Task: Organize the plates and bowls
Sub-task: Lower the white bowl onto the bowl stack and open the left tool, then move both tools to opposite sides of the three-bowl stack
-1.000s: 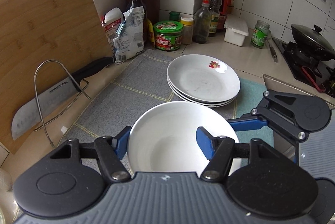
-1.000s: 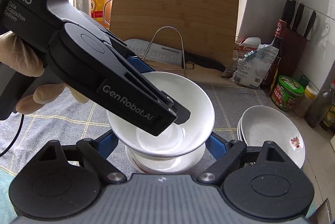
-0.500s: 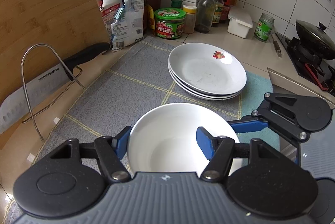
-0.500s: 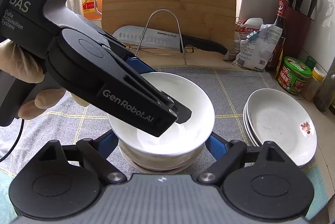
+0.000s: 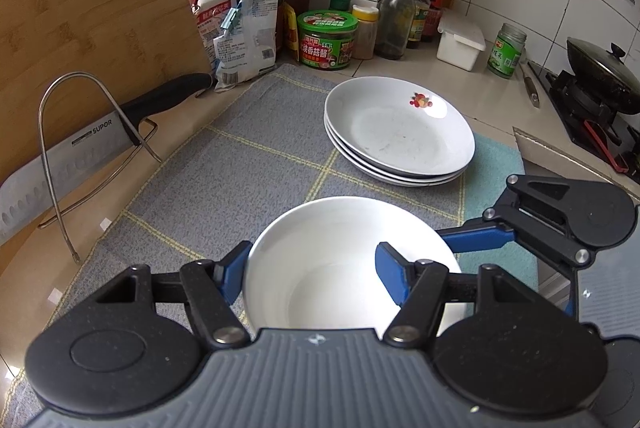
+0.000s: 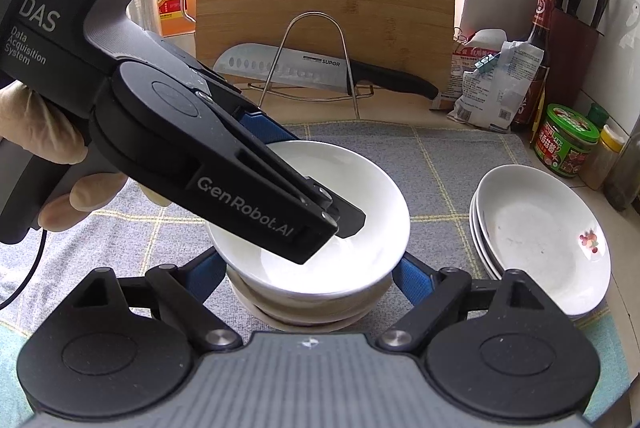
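Observation:
A white bowl [image 5: 320,268] sits nested on a short stack of bowls [image 6: 304,312] on the grey checked mat [image 5: 240,167]. My left gripper [image 5: 312,264] is shut on the bowl's rim, one finger inside [image 6: 344,220] and one outside, and its jaws are just starting to open. My right gripper [image 6: 312,276] is open, with a blue finger on either side of the stack, low by the mat. One of its fingers [image 5: 476,240] shows at the bowl's right in the left wrist view. A stack of white plates [image 5: 400,131] [image 6: 536,228] lies to the right on the mat.
A cleaver [image 6: 320,63] rests in a wire rack [image 5: 72,147] against a bamboo cutting board [image 6: 328,7] at the back left. Sauce bottles, jars and packets [image 5: 328,35] line the tiled wall. A wok on a stove [image 5: 600,75] stands at the far right. A gloved hand [image 6: 48,155] holds the left gripper.
The held bowl has come down from just above the lower bowls and now sits nested in them. The right gripper's fingers have stayed on either side of the stack.

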Available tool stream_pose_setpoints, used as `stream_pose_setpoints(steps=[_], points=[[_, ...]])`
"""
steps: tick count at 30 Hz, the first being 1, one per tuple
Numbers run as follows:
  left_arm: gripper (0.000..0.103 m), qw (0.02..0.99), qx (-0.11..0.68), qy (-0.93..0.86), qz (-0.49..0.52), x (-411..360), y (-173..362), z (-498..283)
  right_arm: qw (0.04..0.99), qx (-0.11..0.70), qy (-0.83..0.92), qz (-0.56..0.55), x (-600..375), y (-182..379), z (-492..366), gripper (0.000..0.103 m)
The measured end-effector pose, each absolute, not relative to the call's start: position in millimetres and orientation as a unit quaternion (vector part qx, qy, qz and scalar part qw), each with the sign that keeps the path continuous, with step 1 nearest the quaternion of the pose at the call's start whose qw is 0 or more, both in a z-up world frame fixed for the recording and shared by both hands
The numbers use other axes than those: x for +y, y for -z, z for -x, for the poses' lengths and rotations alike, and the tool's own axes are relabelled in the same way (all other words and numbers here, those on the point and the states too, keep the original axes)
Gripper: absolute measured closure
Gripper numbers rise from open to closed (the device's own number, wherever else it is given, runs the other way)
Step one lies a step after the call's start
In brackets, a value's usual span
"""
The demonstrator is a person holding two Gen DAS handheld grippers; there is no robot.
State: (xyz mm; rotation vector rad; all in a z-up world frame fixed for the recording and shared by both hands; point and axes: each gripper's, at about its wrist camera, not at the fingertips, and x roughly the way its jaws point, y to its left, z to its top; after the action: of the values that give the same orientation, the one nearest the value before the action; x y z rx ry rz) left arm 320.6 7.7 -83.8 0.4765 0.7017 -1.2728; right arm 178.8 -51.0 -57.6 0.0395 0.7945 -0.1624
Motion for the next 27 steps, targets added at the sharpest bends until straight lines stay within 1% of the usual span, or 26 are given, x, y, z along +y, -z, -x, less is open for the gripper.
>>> stream_pose_setpoints(steps=[1, 3, 5, 17, 27], points=[[0.035, 0.721, 0.317, 0.577, -0.214, 8, 85, -321, 0.919, 0.386, 0.079, -0.020, -51, 58, -179, 0.010], [0.021, 0.720, 0.314, 0.581, -0.211, 9, 86, -320, 0.919, 0.386, 0.079, -0.023, -52, 58, -179, 0.007], [0.016, 0.731, 0.300, 0.575, -0.213, 11, 84, -318, 0.921, 0.379, 0.084, -0.021, -53, 57, -177, 0.000], [0.013, 0.767, 0.284, 0.545, -0.184, 41, 65, -332, 0.938, 0.339, 0.067, -0.027, -42, 38, -163, 0.000], [0.013, 0.783, 0.306, 0.524, -0.138, 81, 71, -333, 0.938, 0.343, 0.056, -0.012, -22, 42, -154, 0.000]])
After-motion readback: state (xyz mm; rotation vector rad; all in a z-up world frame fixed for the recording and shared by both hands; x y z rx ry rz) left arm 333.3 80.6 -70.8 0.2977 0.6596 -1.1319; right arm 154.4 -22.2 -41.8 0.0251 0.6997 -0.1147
